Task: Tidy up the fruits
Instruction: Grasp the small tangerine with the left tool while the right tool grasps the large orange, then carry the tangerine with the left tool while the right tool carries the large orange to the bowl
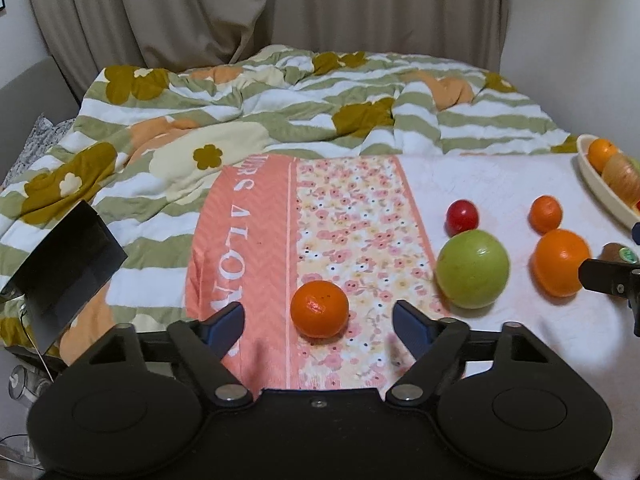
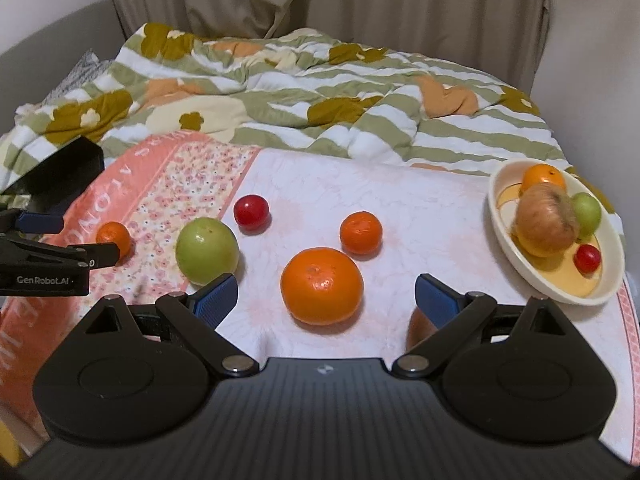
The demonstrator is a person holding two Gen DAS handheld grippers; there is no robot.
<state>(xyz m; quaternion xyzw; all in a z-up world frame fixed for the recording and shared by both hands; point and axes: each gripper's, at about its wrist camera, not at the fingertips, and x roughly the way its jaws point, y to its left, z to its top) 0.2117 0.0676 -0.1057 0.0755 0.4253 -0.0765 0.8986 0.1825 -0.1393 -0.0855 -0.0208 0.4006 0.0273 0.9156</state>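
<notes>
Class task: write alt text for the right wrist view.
The open right gripper points at a large orange on a floral cloth. Beyond lie a green fruit, a red fruit and a small orange; a bowl of fruit sits right.

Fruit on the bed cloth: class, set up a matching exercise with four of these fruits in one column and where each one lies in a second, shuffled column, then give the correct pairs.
Column one:
1. small orange
2. big orange
3. green apple
4. brown pear

Column two:
A. in the cream bowl
B. in front of the open right tool
C. in front of the open left tool
D. on the cloth just nearer than the red fruit

Pairs: 1-C, 2-B, 3-D, 4-A
</notes>
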